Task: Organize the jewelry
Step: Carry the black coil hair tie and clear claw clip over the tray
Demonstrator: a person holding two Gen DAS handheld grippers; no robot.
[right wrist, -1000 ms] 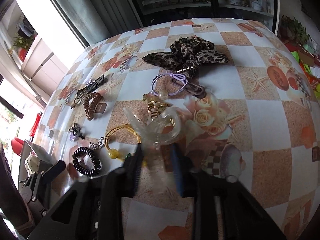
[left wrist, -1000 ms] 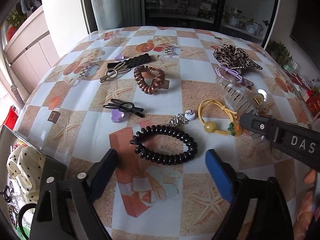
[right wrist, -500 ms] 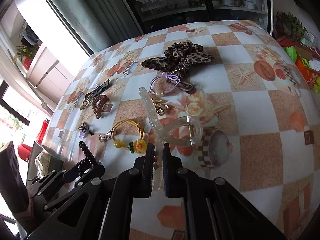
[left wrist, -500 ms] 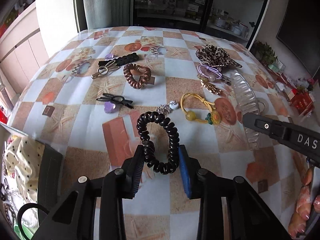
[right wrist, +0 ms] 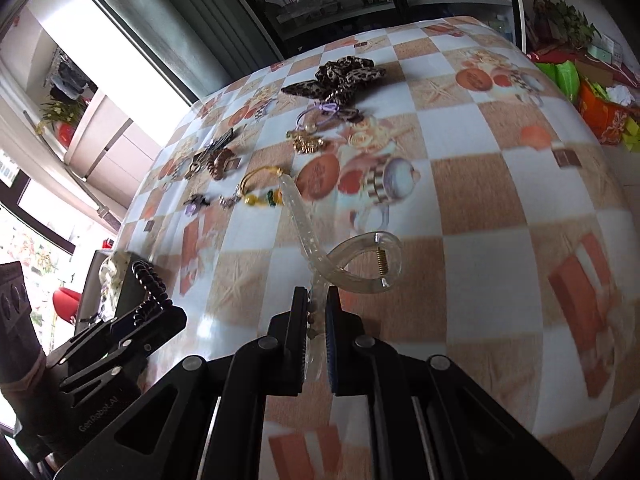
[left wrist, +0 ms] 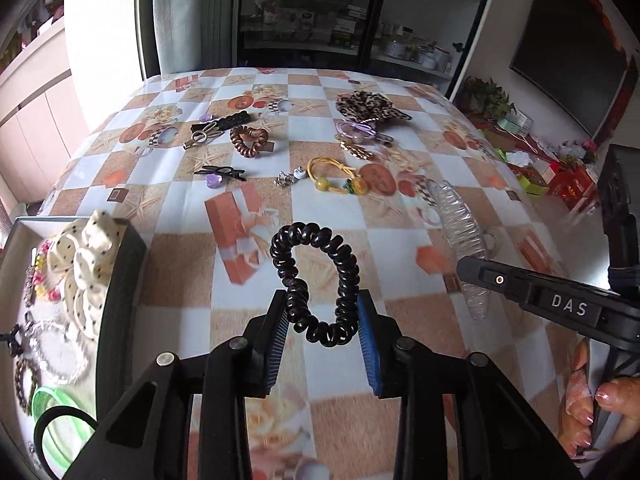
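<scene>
My left gripper [left wrist: 322, 320] is shut on a black spiral hair tie [left wrist: 316, 280] and holds it lifted above the checkered tablecloth; the tie also shows in the right wrist view [right wrist: 152, 284]. My right gripper [right wrist: 318, 320] is shut on a clear plastic claw clip [right wrist: 340, 256], also lifted; the clip shows in the left wrist view [left wrist: 460, 232]. An open organizer box [left wrist: 120, 280] with a polka-dot scrunchie [left wrist: 86, 256], bangles and bracelets sits at the table's left edge, left of the left gripper.
Further back on the table lie a yellow beaded hair tie [left wrist: 336, 178], a brown spiral tie [left wrist: 248, 142], a black bow clip [left wrist: 220, 172], a leopard scrunchie [left wrist: 368, 106], a purple tie [left wrist: 356, 130] and a gold clip [left wrist: 356, 150]. Colourful boxes [left wrist: 560, 176] sit beyond the right edge.
My left gripper closed on the black spiral tie and lifted it back toward the box. My right gripper closed on the clear claw clip and raised it off the table.
</scene>
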